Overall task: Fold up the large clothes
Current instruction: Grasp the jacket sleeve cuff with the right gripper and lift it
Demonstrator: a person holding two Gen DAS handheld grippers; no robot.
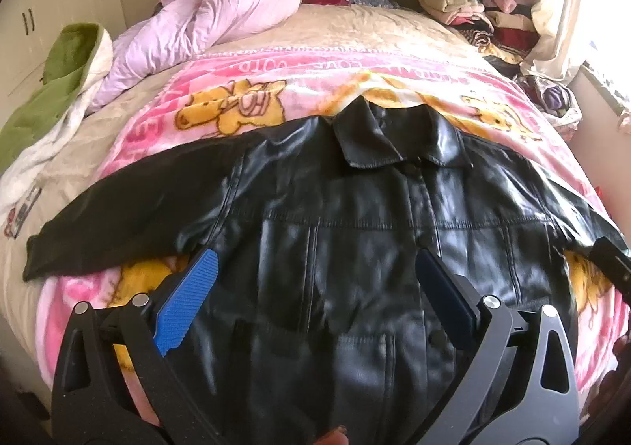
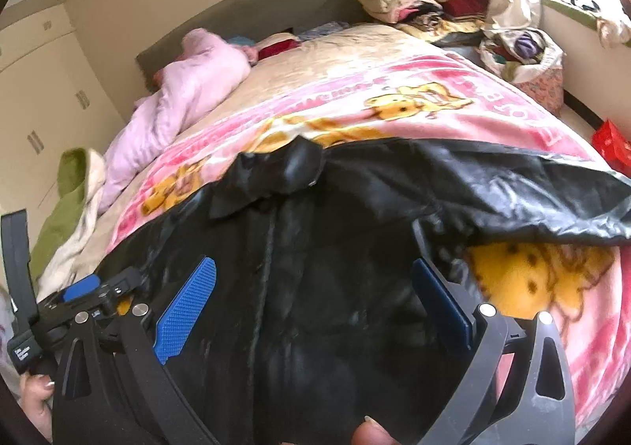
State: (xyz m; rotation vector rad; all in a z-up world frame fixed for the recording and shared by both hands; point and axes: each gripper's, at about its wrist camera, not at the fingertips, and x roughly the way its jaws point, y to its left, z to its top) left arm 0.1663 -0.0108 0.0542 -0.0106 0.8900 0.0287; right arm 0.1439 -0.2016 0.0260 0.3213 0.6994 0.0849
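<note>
Pink blanket (image 1: 315,68) lettering (blurred, inverted): unreadable; nothing else legible.

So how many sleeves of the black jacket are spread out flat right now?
2. The left sleeve lies out toward the green blanket side; the right sleeve stretches toward the window side. Neither is folded in yet.

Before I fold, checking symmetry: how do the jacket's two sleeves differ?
In the left wrist view, the left sleeve looks matte and stretches out over the cream bedspread; the right sleeve looks glossy and stays on the pink blanket. Both are black and spread outward.
</note>
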